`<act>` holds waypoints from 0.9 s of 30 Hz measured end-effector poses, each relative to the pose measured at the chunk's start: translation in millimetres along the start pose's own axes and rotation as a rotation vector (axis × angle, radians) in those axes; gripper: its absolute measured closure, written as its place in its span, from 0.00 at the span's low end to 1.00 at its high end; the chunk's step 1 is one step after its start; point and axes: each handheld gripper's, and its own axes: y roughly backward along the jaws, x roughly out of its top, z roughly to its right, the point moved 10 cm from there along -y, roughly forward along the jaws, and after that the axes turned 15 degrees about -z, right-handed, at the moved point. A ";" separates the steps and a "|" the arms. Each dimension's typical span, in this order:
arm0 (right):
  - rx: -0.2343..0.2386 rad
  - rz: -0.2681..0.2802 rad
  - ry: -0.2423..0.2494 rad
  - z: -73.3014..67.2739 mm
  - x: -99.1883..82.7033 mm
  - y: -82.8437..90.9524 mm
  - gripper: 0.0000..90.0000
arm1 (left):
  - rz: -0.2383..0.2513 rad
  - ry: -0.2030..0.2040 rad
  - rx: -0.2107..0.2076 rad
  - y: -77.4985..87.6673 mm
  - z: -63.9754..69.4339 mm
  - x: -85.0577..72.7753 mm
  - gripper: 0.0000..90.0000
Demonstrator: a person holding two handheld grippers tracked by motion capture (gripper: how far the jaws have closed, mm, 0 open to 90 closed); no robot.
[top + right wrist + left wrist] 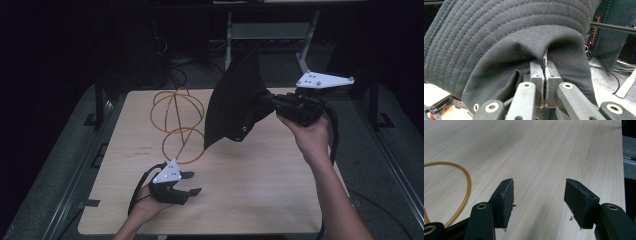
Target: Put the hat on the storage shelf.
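Holding the black hat (232, 102) pinched aloft in my right hand-held gripper (267, 100), I judge placement remains; left hand-held gripper (192, 183) spread, empty.

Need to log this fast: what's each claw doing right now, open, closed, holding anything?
Left claw: open, holding nothing, low over the table.
Right claw: closed on the black hat, holding it up off the table.
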 end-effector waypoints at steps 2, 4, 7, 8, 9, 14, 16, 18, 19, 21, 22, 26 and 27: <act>0.005 0.000 0.005 -2.1 4.6 -2.7 0.97 | 0.000 -0.003 -0.001 -0.4 0.2 0.0 0.45; 0.005 -0.003 0.010 -4.0 8.6 -5.5 0.97 | -0.006 -0.008 0.002 -1.1 0.2 -0.4 0.45; 0.009 -0.007 0.017 -6.6 14.6 -9.9 0.97 | -0.008 0.009 -0.016 -2.5 3.4 -0.6 0.45; 0.013 -0.007 0.017 -7.9 17.2 -11.7 0.97 | -0.007 0.011 -0.018 -2.6 3.7 -0.6 0.45; 0.014 -0.008 0.018 -8.4 18.3 -12.4 0.97 | -0.006 0.009 -0.015 -2.8 3.2 -0.4 0.45; 0.022 -0.008 0.035 -14.6 30.5 -20.2 0.97 | -0.004 0.007 -0.014 -2.6 2.1 -0.6 0.45; 0.025 -0.009 0.042 -18.2 36.7 -24.3 0.97 | 0.004 0.012 -0.017 -2.2 2.9 -0.1 0.45; 0.028 -0.012 0.053 -21.8 42.5 -28.5 0.97 | 0.005 0.009 -0.018 -1.9 3.2 0.0 0.45; 0.029 -0.012 0.059 -23.6 45.6 -30.3 0.97 | 0.002 0.005 -0.016 -1.7 3.1 -0.3 0.45; 0.032 -0.012 0.071 -26.7 51.1 -33.5 0.97 | -0.010 0.000 -0.018 -1.5 4.0 -1.5 0.45; 0.036 -0.014 0.076 -29.2 54.8 -35.7 0.97 | -0.009 0.002 -0.020 -1.7 4.6 -1.3 0.45; 0.037 -0.027 0.088 -33.9 64.9 -43.3 0.97 | -0.010 -0.008 -0.024 -2.2 6.6 -0.8 0.45; 0.039 -0.031 0.090 -35.3 67.3 -45.1 0.97 | -0.013 -0.012 -0.026 -2.6 7.1 -0.9 0.45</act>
